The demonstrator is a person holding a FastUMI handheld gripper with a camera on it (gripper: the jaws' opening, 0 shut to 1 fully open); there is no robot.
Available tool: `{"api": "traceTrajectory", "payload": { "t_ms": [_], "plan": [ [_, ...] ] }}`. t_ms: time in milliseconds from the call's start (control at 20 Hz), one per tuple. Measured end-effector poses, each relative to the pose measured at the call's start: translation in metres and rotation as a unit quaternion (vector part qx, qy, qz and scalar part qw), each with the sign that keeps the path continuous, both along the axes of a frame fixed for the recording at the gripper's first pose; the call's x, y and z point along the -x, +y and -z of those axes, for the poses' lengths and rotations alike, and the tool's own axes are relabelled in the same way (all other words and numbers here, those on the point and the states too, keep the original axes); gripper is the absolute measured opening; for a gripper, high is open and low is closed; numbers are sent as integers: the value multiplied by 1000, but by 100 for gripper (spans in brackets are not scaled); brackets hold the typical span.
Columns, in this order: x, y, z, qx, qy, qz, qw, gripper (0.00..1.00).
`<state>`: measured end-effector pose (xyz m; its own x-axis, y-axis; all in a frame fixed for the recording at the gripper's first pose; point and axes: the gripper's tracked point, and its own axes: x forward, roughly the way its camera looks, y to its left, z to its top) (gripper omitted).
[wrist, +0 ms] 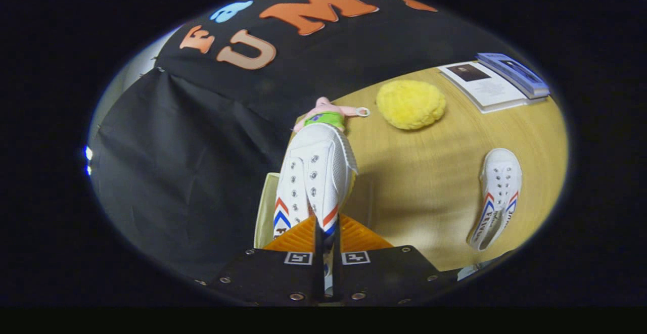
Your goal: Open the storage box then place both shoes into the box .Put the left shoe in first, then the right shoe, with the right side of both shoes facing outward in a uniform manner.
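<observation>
**Gripper has one shoe clamped, the other one's lying on the table**

So the gripper [327, 238] has its two fingers nearly closed, only a thin slot between them, and they're pinching the heel end of a white lace-up shoe [316, 172] with red and blue chevrons on the sides. That held shoe points away from the fingers, toe out toward the back edge of the wooden table [429, 172], and it looks lifted off the surface rather than resting on it.

Right below the held shoe, by the table's left edge, there's a pale see-through box [263, 207]; can't tell if it's open.

The second shoe [495, 197], same style, lies flat near the right edge of the table, toe toward the back, well apart from the held one.

Beyond the held shoe's toe sits a pink and green plush toy [328, 114] at the back edge, with a fuzzy yellow round thing [410, 104] just beside it. A blue book [513, 74] and a white booklet [482, 86] are in the far right corner.
</observation>
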<state>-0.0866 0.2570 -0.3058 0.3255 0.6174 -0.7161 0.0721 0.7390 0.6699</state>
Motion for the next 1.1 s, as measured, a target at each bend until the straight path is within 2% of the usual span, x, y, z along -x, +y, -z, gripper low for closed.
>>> {"api": "traceTrajectory", "payload": {
  "t_ms": [200,400,550,750,900,1050,1100],
  "plan": [
    [0,53,-5,9,-24,-70,997,7],
    [16,93,16,35,-20,-143,989,7],
    [21,104,34,86,-15,-166,982,7],
    [35,109,44,131,-20,-217,967,7],
    [44,110,49,170,-16,-233,957,7],
    [66,105,64,196,32,-272,942,8],
    [70,104,63,191,39,-272,942,11]
  ]
}}
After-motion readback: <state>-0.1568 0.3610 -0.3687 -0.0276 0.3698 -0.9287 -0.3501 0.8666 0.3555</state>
